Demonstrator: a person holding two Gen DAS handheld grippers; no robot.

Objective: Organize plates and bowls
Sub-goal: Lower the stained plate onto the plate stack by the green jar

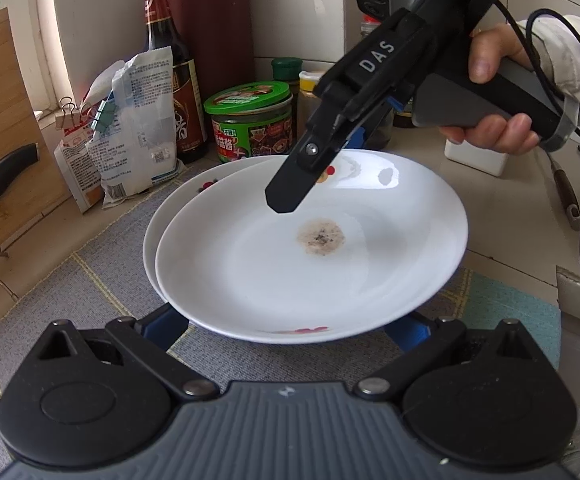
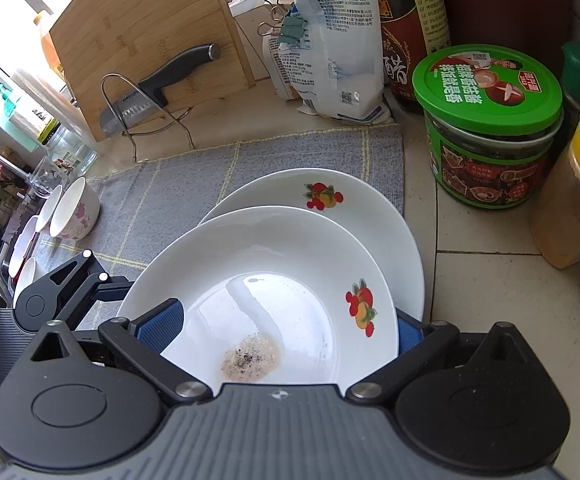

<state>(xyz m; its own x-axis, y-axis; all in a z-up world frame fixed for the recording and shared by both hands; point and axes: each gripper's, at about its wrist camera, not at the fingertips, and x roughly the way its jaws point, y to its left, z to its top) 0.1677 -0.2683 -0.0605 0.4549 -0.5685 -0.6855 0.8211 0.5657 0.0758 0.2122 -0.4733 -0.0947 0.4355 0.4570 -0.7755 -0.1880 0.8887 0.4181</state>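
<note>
Two plates, offset stack on the mat: top plate (image 1: 309,248) on lower plate (image 2: 329,200). Your left hand-held gripper (image 1: 290,332) and right hand-held gripper (image 2: 286,332) each straddle opposite rims, spread wide, gripping nothing. Right sits deeper over it; bowls (image 2: 74,208) lie far left.

Beige tiled counter (image 2: 489,280) carries a grey checked mat (image 2: 218,176). On the mat: two stacked white plates (image 2: 369,216), flowered bowls (image 2: 74,216) at its left edge. Directly on tile: green-lidded jar (image 2: 489,128), dark sauce bottle (image 2: 409,28), clipped bags (image 2: 333,48), wire rack (image 2: 146,112) with cutting board.
</note>
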